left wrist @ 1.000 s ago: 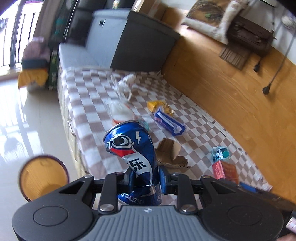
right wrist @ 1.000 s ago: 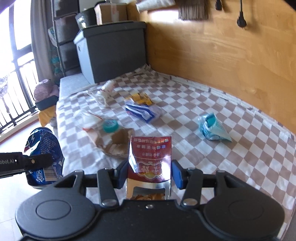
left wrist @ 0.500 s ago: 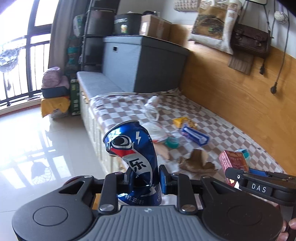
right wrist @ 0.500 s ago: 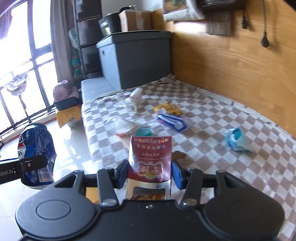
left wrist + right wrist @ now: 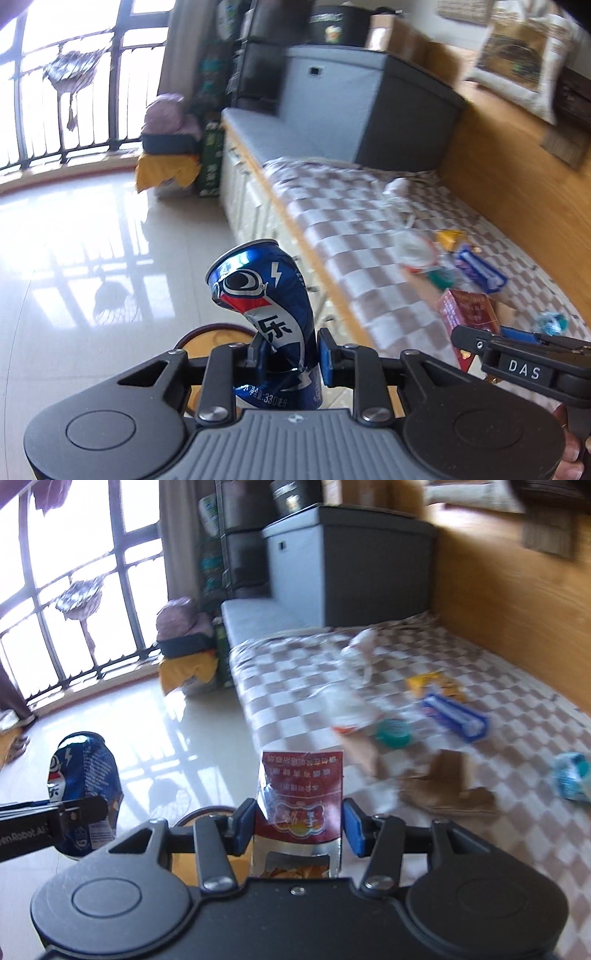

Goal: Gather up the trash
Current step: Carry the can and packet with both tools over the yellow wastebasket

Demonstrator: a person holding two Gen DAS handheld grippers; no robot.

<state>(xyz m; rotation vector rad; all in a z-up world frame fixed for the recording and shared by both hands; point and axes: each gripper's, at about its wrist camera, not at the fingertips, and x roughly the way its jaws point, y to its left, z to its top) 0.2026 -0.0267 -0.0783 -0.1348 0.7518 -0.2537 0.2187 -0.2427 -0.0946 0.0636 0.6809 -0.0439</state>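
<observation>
Carrying both pieces of trash off the bed toward the round bin (image 5: 218, 334) on the floor: left gripper (image 5: 290, 356) fingers pinch the crushed blue Pepsi can (image 5: 271, 310) at its dented waist, right gripper (image 5: 297, 829) fingers clamp the red snack packet (image 5: 301, 794) by its sides. To do it well, keep both grips firm, centre each item over the bin rim showing at 6 o'clock under the fingers, then release one at a time, can first since it sits closer. Remaining wrappers lie on the checkered bed cover (image 5: 498, 716) at 2 o'clock. Versus a second ago, both views have swung from the bed to the tiled floor (image 5: 92, 258) and window, and blur has appeared.
</observation>
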